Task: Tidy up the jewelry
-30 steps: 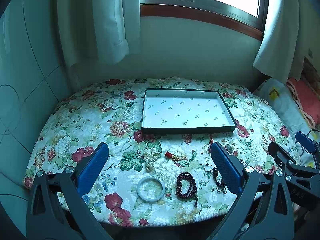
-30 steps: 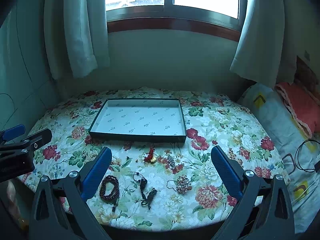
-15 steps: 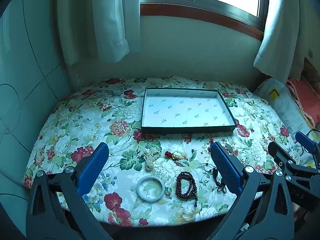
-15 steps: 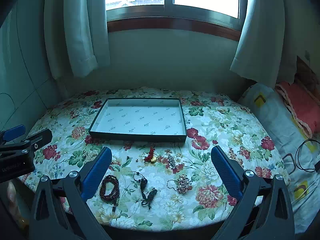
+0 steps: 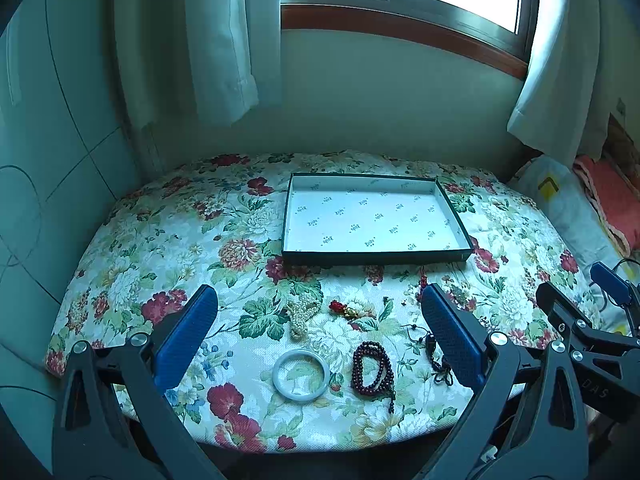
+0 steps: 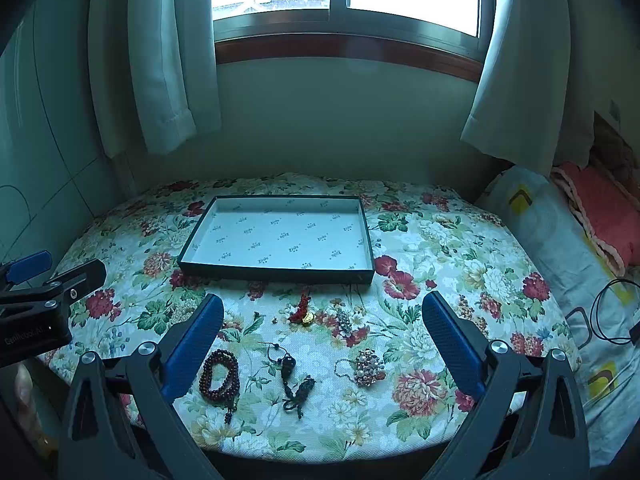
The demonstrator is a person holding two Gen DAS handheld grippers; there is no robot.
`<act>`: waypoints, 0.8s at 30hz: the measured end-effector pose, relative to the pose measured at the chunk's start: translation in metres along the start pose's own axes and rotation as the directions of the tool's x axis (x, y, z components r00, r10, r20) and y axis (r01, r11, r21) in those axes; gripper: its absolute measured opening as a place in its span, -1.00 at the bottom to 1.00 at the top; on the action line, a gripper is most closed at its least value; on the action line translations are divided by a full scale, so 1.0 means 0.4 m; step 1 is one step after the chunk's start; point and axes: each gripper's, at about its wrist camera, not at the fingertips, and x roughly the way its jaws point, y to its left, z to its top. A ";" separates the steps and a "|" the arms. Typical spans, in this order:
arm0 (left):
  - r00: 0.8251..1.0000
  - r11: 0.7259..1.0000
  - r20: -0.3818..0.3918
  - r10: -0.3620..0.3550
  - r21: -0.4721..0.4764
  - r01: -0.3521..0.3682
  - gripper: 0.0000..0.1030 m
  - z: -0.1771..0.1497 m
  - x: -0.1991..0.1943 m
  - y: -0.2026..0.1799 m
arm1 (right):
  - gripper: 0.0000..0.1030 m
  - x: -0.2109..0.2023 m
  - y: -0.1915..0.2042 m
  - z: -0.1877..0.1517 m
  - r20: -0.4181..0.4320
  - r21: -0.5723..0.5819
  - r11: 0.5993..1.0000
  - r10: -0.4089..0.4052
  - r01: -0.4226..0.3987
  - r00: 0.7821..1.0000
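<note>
Left wrist view: left gripper (image 5: 318, 322) spread wide, empty, above white bangle (image 5: 301, 369) and dark bead bracelet (image 5: 372, 368) at near edge; tray (image 5: 372, 257) far. Right wrist view: right gripper (image 6: 322, 326) wide apart, holding nothing, over black cord pendant (image 6: 294, 384) and pearl brooch (image 6: 366, 367).

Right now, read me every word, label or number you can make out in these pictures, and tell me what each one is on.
"DAS": on the right gripper body, seen from the left wrist view.
"GenRobot.AI", faint, an uncertain reading: on the left gripper body, seen from the right wrist view.
Repeated small logo print lining the tray: too small to read.
</note>
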 end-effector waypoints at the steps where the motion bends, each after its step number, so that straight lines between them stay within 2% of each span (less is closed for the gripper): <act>1: 1.000 1.000 0.000 0.000 0.001 0.000 0.96 0.000 0.000 0.000 | 0.92 0.000 0.000 0.000 0.001 0.000 1.000 0.000 0.000 1.000; 24: 1.000 1.000 0.001 0.000 0.000 0.000 0.96 -0.015 0.004 -0.006 | 0.92 0.002 0.000 -0.004 -0.002 0.001 1.000 0.001 -0.001 1.000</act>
